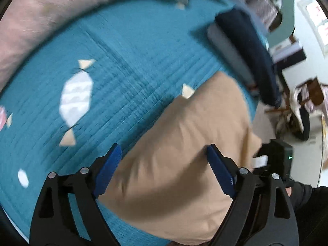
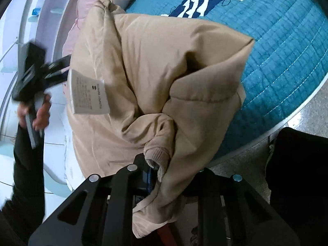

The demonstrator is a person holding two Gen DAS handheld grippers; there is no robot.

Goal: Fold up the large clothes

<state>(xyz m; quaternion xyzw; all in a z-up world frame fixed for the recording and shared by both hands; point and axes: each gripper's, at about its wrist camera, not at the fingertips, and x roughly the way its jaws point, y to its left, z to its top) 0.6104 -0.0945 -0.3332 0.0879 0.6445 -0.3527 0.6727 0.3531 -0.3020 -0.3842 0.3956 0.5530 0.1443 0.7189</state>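
Note:
A tan padded jacket [image 1: 184, 153] lies bunched on a teal quilted bedspread [image 1: 127, 61]. In the left wrist view my left gripper [image 1: 162, 164] is open above the jacket, its blue pads [image 1: 108, 170] apart and empty. In the right wrist view my right gripper [image 2: 157, 170] is shut on the tan jacket [image 2: 155, 71] near a ribbed cuff [image 2: 157, 153] and holds it bunched up above the bed edge. A white care label [image 2: 89, 93] hangs from the jacket. The left gripper [image 2: 30, 71] shows at the left, blurred.
A pink pillow [image 1: 41, 20] lies along the bed's far side. A folded dark navy garment [image 1: 246, 51] sits at the bed's right corner. Chairs and clutter [image 1: 303, 106] stand on the floor to the right. The bed's edge [image 2: 287, 119] runs beside the floor.

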